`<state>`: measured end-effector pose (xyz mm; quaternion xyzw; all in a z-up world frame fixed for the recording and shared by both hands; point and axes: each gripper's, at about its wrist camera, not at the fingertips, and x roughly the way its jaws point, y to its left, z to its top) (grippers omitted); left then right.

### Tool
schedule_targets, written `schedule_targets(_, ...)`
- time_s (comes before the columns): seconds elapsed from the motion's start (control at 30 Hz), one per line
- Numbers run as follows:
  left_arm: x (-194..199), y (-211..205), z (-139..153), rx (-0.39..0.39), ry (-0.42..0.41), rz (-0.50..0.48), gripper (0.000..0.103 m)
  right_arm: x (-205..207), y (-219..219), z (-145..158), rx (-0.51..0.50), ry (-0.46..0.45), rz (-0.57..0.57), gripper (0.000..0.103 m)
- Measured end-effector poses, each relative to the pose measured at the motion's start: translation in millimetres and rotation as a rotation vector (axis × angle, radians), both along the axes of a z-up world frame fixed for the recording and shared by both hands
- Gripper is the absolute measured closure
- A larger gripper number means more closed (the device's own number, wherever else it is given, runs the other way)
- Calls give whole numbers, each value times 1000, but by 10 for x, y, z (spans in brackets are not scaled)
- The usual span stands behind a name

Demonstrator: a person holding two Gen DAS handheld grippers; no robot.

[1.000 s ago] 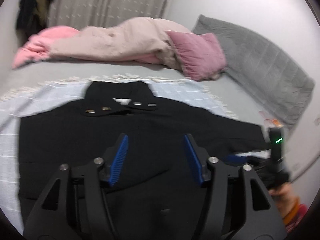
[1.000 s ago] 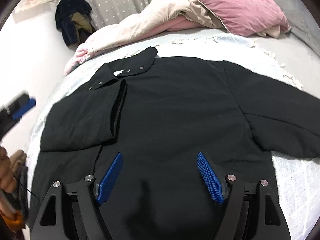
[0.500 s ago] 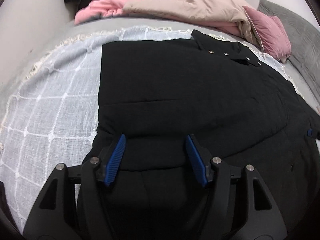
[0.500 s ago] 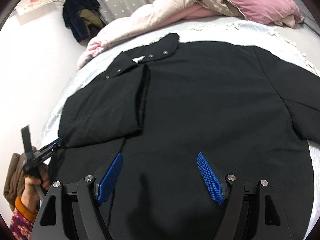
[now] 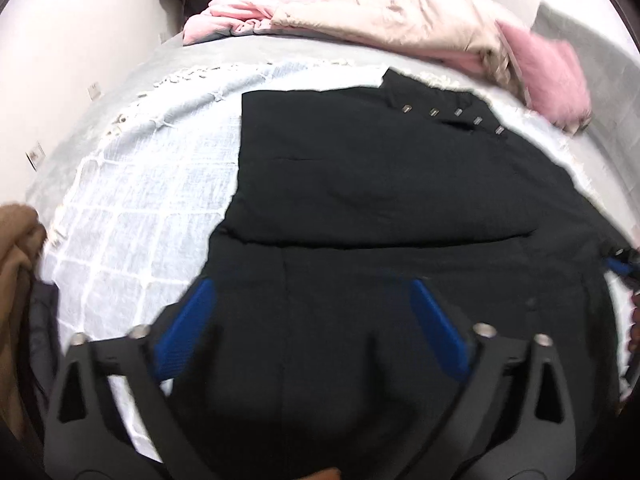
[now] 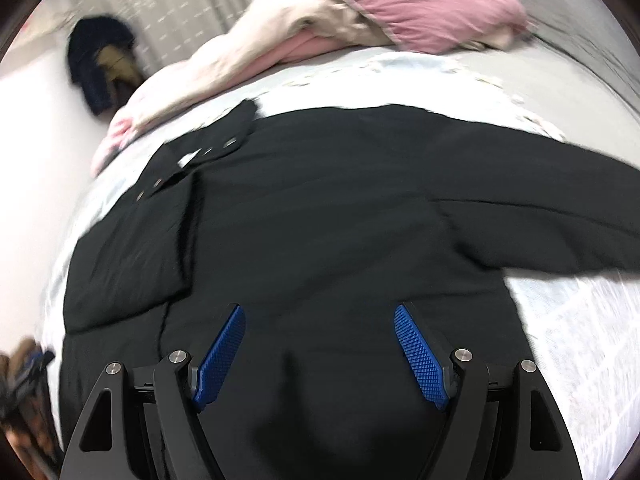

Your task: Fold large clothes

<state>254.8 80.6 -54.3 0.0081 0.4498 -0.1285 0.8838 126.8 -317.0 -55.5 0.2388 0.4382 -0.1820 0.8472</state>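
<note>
Lying spread on a white checked blanket over the bed, the black jacket is partly folded. On the left, one sleeve is already turned in across the chest, below the snap-studded collar. The left tool hangs released over the lower hem, gripping nothing. The right tool is likewise spread wide above the body panel, empty. On the right, the other sleeve lies stretched out and, by the look of it, awaits folding before the body is doubled. Pink bedding is heaped behind.
</note>
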Motion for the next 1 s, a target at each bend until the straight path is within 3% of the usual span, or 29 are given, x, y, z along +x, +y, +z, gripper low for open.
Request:
schedule_targets(0.1,-76,114,-13,-108,-9,3,1,-155,-272,27,12,-22,-102,25)
schedule_targets(0.23,-41,200,-106,-140,17,28,1,-394,-669,6,44,-35,-239,25)
schedule_targets(0.37,-31,309,-147,-220,24,46,1,-684,-1134,-81,94,-64,-416,25)
schedule_targets(0.53,-82,342,-92,-179,-55,64,1,-1086,-1628,-256,238,-155,-605,25)
schedule_targets(0.63,-70,327,-90,-185,-51,53,1,-1389,-1875,-381,263,-177,-745,25)
schedule_targets(0.7,-68,335,-73,-194,-51,46,1,-1552,-1971,-452,279,-201,-789,25)
schedule_targets(0.83,-65,373,-59,-212,-52,44,1,-1729,-2260,-551,348,-334,-822,27)
schedule_targets(0.93,-50,392,-75,-222,-43,46,1,-1713,-2456,-537,328,-333,-830,33)
schedule_targets(1.0,-43,396,-80,-220,-42,47,1,-1724,-2586,-541,323,-331,-866,50)
